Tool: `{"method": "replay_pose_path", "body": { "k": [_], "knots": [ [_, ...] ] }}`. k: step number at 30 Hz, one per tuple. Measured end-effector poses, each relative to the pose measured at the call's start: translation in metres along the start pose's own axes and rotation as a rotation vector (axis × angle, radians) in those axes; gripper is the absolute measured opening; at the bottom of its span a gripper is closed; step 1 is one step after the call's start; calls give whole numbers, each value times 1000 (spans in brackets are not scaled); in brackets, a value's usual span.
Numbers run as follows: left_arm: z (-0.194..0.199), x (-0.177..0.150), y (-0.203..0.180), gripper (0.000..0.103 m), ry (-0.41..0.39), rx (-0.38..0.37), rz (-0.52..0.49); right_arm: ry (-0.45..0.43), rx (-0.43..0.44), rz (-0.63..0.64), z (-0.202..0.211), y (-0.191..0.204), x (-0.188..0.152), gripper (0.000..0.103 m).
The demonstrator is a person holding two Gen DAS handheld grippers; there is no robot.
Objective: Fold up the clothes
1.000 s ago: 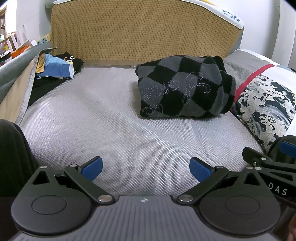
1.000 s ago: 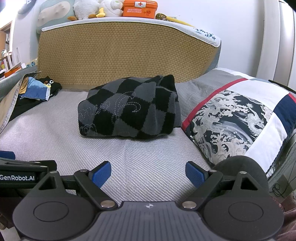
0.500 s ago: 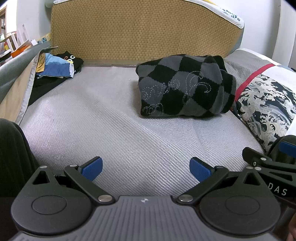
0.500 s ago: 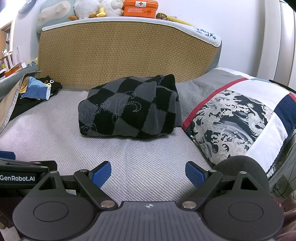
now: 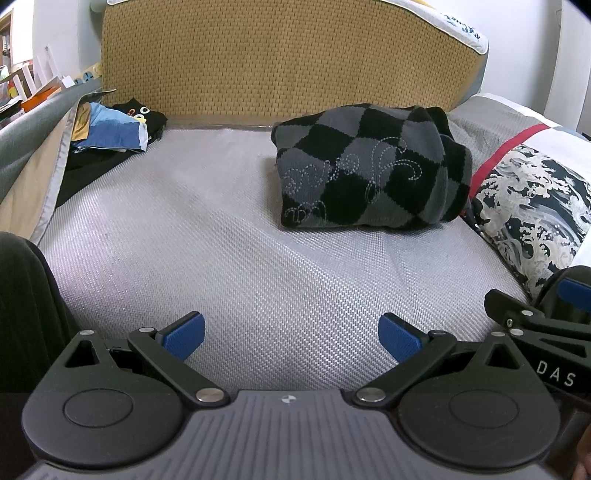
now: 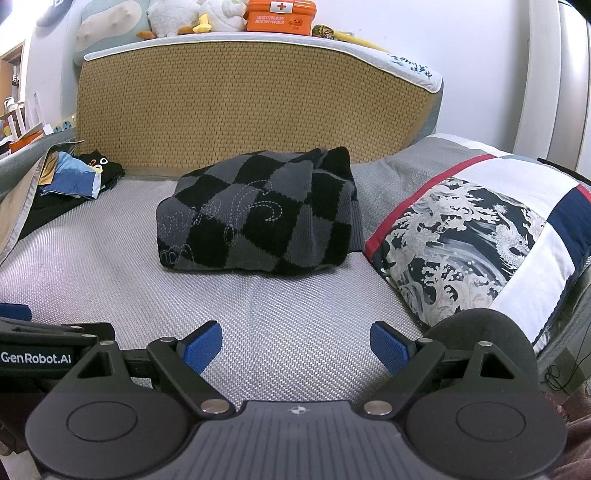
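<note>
"GenRobot.AI" is on the left gripper [image 6: 14, 314] (white letters). "DAS" is on the right gripper [image 5: 576, 288]. The orange box [image 6: 281, 15] has a red cross.

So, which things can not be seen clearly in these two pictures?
- Checkered sweater: its underside and inner layers, hidden by its own folds in both views.
- Black garment, far left: mostly covered by the blue cloth.
- Writing on the orange box, right wrist view: too small.
</note>
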State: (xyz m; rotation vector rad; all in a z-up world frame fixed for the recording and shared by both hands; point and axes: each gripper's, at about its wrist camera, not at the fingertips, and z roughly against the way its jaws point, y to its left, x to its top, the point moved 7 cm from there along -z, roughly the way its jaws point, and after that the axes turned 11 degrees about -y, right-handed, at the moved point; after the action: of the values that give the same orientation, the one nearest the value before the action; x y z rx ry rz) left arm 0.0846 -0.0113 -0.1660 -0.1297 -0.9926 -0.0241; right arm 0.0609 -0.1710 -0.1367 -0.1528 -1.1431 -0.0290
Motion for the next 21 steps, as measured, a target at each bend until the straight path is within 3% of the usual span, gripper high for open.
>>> {"method": "replay_pose_path", "body": {
  "k": [21],
  "knots": [
    [-1, -1, 1, 103, 6, 8, 7, 1, 4, 5, 1, 2, 0, 90]
  ]
}}
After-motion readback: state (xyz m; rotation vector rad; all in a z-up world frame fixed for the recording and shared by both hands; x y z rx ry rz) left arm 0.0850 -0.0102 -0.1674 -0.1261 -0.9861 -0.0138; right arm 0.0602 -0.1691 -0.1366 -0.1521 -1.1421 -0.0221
